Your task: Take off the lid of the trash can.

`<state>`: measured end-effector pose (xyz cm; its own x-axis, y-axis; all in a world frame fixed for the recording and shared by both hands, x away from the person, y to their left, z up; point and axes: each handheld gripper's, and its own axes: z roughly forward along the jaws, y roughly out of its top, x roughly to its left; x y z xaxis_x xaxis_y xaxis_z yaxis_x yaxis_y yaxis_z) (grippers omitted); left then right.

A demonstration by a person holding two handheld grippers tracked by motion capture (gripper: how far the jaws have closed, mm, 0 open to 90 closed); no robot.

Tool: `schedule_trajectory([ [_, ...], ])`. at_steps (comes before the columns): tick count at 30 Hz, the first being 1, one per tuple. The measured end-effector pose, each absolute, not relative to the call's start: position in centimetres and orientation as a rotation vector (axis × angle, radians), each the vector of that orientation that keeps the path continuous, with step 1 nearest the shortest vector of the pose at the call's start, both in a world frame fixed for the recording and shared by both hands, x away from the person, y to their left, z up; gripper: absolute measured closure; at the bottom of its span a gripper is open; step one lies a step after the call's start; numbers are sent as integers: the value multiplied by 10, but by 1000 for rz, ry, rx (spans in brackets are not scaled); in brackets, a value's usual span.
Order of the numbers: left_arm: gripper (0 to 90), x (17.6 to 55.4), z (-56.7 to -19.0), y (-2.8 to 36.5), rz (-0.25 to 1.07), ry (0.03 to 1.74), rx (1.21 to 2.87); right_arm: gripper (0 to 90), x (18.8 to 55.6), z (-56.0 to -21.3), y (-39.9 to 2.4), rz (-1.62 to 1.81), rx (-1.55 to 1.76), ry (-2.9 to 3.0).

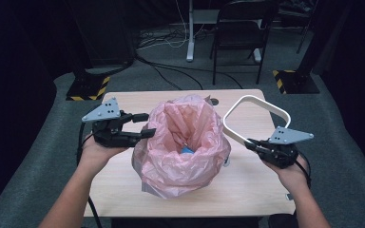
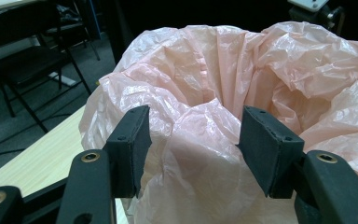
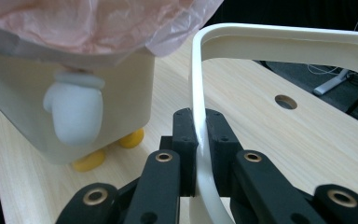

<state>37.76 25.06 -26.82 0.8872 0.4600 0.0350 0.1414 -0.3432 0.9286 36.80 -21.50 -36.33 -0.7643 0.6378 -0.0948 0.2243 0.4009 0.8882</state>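
Working a pink bag (image 1: 180,137) lining a small cream bin (image 3: 121,93) at mid-table (image 1: 247,190). Draped over the bin's rim all round, puffed up loose above it, with something blue (image 1: 187,150) down inside.

Holding a white ring (image 1: 258,97) just right of the bin, tilted up off the tabletop, apart from the bag. Pinched at its near corner by the right gripper (image 3: 199,122), jaws closed flat on the thin wall.

At the bin's left rim, left gripper (image 2: 193,135) open, pads apart with a fold of bag bulging between them, not squeezed.

Judging the handling:
- Bag: very light, thin, limp and slippery; likely to slide off the rim or tear if dragged. Best taken by a gathered fold at the rim, not a single layer, and pulled outward and down gently.
- Ring: light and stiff, smooth plastic; narrow edge, so liable to swivel in a one-point pinch. Best gripped across the wall on a straight side, as now, and kept level when lowered over the bin.
- Bin: light on small yellow feet, probably easy to shove or tip; worth steadying from the left while pressing the ring on from above.
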Motion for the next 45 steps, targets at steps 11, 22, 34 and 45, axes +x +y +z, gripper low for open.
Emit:
schedule_trajectory([
  [11,431,377,-269,250,347,442,1913,837,371,-390,-214,1321,780,2264],
  [22,431,377,-269,250,348,443,1913,836,374,-416,-216,1312,829,2280],
  [34,432,376,-269,249,356,442,1913,837,374,-438,-218,1293,866,2284],
  [45,432,376,-269,249,359,438,1914,836,375,-452,-218,1282,870,2297],
])
